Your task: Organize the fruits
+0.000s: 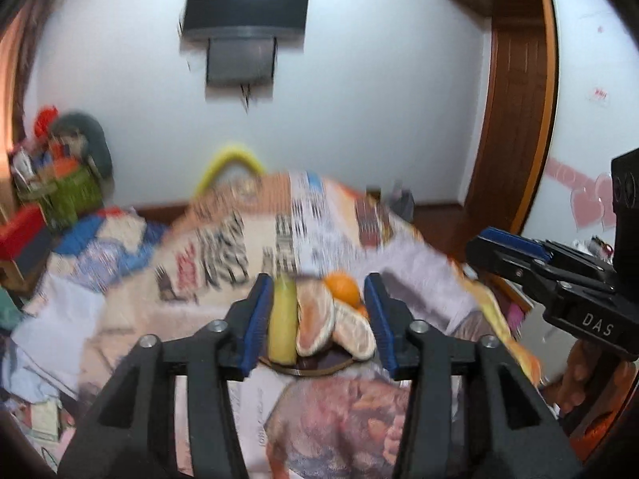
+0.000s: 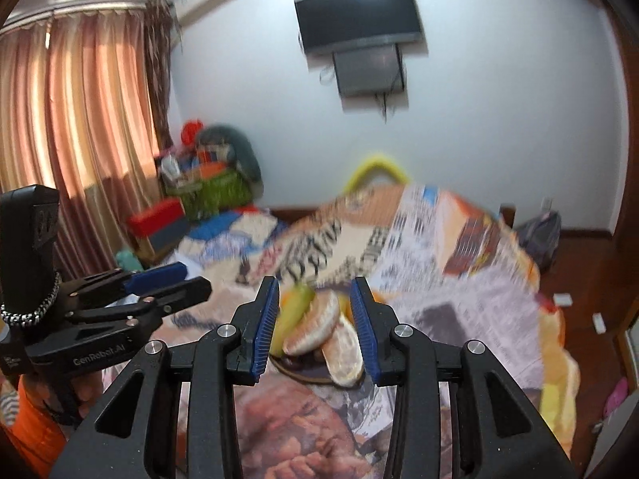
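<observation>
A bed covered in printed newspaper sheets fills the middle of both wrist views, blurred, with a dark wall-mounted television at 12 o'clock and striped curtains at 10 o'clock in the right wrist view. A green basket heaped with clutter stands at 9 o'clock of the left view.

The left gripper hangs above the bed with its blue-padded jaws spread apart and nothing between them. Framed in that gap, farther off on the bed, lies a dark round plate of fruit: a yellow-green banana toward 9 o'clock, close by the left pad in the picture, two peeled pomelo segments in the middle, and an orange at 1 o'clock behind them.

The right gripper is likewise released, jaws wide, empty, with the same plate seen through its gap; one segment overhangs the plate's near rim at 5 o'clock. Whether either gripper's pads touch any fruit cannot be told through the blur.
</observation>
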### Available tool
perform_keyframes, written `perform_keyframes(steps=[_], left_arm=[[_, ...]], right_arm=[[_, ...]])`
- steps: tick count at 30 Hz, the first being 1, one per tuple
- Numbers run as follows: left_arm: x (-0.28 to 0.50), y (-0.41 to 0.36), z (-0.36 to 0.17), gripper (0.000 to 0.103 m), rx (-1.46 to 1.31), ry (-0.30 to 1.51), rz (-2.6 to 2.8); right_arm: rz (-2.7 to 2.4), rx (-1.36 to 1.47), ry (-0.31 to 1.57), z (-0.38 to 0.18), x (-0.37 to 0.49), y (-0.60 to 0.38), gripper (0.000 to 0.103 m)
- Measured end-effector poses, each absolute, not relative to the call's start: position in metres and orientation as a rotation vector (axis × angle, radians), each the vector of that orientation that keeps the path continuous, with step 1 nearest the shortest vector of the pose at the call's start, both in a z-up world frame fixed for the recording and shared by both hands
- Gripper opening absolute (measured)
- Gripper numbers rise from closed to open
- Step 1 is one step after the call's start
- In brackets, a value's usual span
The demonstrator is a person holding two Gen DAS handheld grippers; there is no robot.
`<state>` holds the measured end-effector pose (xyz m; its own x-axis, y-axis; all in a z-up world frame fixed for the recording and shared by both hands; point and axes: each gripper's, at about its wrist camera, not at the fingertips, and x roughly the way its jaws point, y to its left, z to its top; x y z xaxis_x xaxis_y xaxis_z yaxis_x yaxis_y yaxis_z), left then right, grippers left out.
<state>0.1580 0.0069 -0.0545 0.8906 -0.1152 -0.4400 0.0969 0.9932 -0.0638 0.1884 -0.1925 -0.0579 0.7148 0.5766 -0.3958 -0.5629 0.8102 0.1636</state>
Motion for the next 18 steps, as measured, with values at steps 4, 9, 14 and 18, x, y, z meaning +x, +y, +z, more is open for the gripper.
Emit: perform_keyframes(steps=[4,9,14,18], left_arm=[[0.121,0.002,-0.021,0.061,-0.015,0.341,-0.088],[0.081,-0.003,0.005,0.072,-0.011,0.243,-0.083],[0.054,-0.005,0.015,0.098,-0.022,0.180,-0.059],[0.040,-0.007,0.018,0.102,-0.014,0.162,-0.062]], right_arm=[[0.611,0.046,0.339,-0.026,0.154,-0.202,0.047],[0.559,0.035,0.226,-0.001,0.113,-0.206,0.067],[0.512,0.038,0.172,0.005,0.092,-0.205,0.087],[0.478,0.056,0.148,0.003,0.087,-0.206,0.103]])
